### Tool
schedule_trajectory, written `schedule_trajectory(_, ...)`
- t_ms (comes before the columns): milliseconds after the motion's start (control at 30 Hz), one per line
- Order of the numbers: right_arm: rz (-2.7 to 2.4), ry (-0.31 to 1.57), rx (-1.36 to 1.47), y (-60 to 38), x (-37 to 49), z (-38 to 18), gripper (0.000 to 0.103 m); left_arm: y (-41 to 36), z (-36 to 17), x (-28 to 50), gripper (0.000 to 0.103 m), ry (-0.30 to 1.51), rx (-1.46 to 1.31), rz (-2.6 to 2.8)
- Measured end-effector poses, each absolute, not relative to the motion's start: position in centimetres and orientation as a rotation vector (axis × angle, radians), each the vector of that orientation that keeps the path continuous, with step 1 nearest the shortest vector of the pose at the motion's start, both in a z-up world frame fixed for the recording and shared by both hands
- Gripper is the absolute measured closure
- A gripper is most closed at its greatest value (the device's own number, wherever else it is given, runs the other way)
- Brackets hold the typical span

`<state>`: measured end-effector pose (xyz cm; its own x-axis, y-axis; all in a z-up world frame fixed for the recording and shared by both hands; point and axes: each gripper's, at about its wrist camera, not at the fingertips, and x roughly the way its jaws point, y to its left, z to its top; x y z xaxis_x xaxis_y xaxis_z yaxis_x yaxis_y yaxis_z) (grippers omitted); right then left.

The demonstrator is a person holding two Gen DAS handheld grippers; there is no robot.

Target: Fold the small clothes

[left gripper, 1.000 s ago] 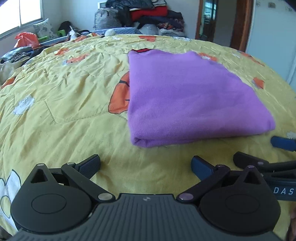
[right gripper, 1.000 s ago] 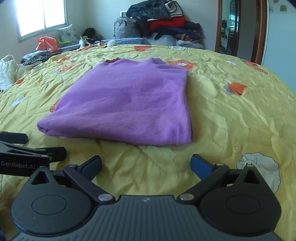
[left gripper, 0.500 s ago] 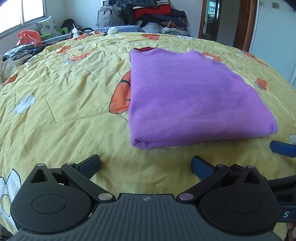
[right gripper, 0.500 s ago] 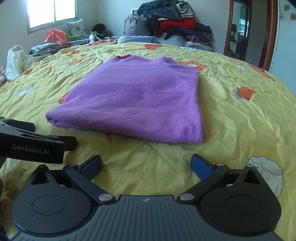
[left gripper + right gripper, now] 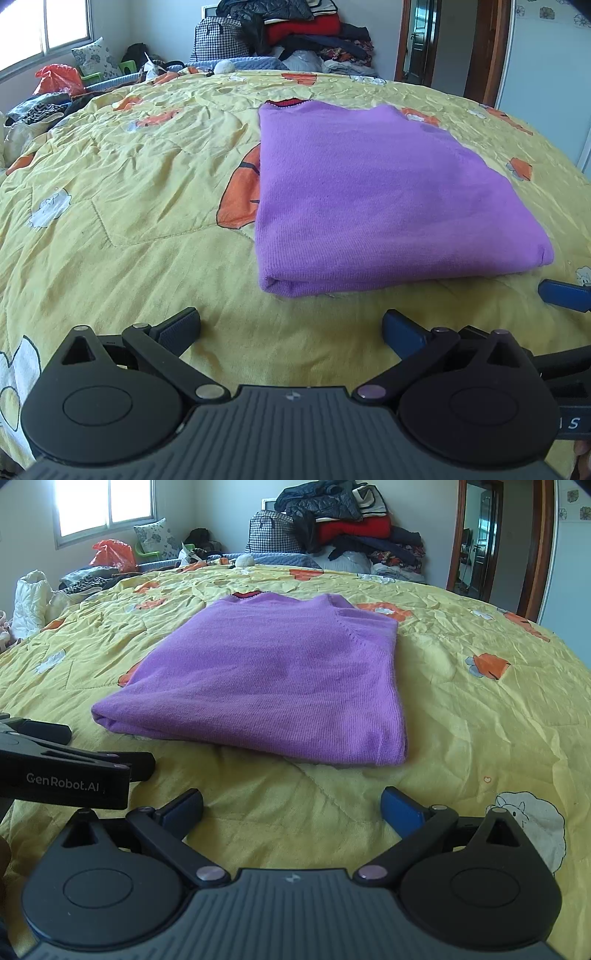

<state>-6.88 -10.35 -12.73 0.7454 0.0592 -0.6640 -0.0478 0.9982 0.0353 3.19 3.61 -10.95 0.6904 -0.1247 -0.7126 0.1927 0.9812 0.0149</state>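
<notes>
A purple knit sweater (image 5: 373,199) lies folded into a flat rectangle on the yellow patterned bedspread (image 5: 129,206); the right wrist view shows the sweater (image 5: 280,679) from the other side. My left gripper (image 5: 291,328) hovers open just short of its near folded edge, holding nothing. My right gripper (image 5: 291,806) is open too, a little back from the sweater's near edge, with nothing between its fingers. Each gripper shows at the edge of the other's view: the right one's blue fingertip (image 5: 561,295) and the left gripper's black body (image 5: 62,771).
A pile of clothes and a checked bag (image 5: 332,528) is stacked against the far wall. A red plastic bag (image 5: 112,554), a pillow and loose items lie by the window at the far left. A doorway (image 5: 476,542) opens at the far right.
Both grippers have pulled back and risen slightly from the sweater, so more of the room shows. The sweater lies unchanged.
</notes>
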Motion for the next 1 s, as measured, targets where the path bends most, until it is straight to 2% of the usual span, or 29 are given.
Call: schedule_trajectory(1000, 0.058, 0.727, 0.017, -10.32, -6.88, -12.74, 0.0, 3.64, -10.9, 3.19, 0.0, 0.797, 0.094, -0.186)
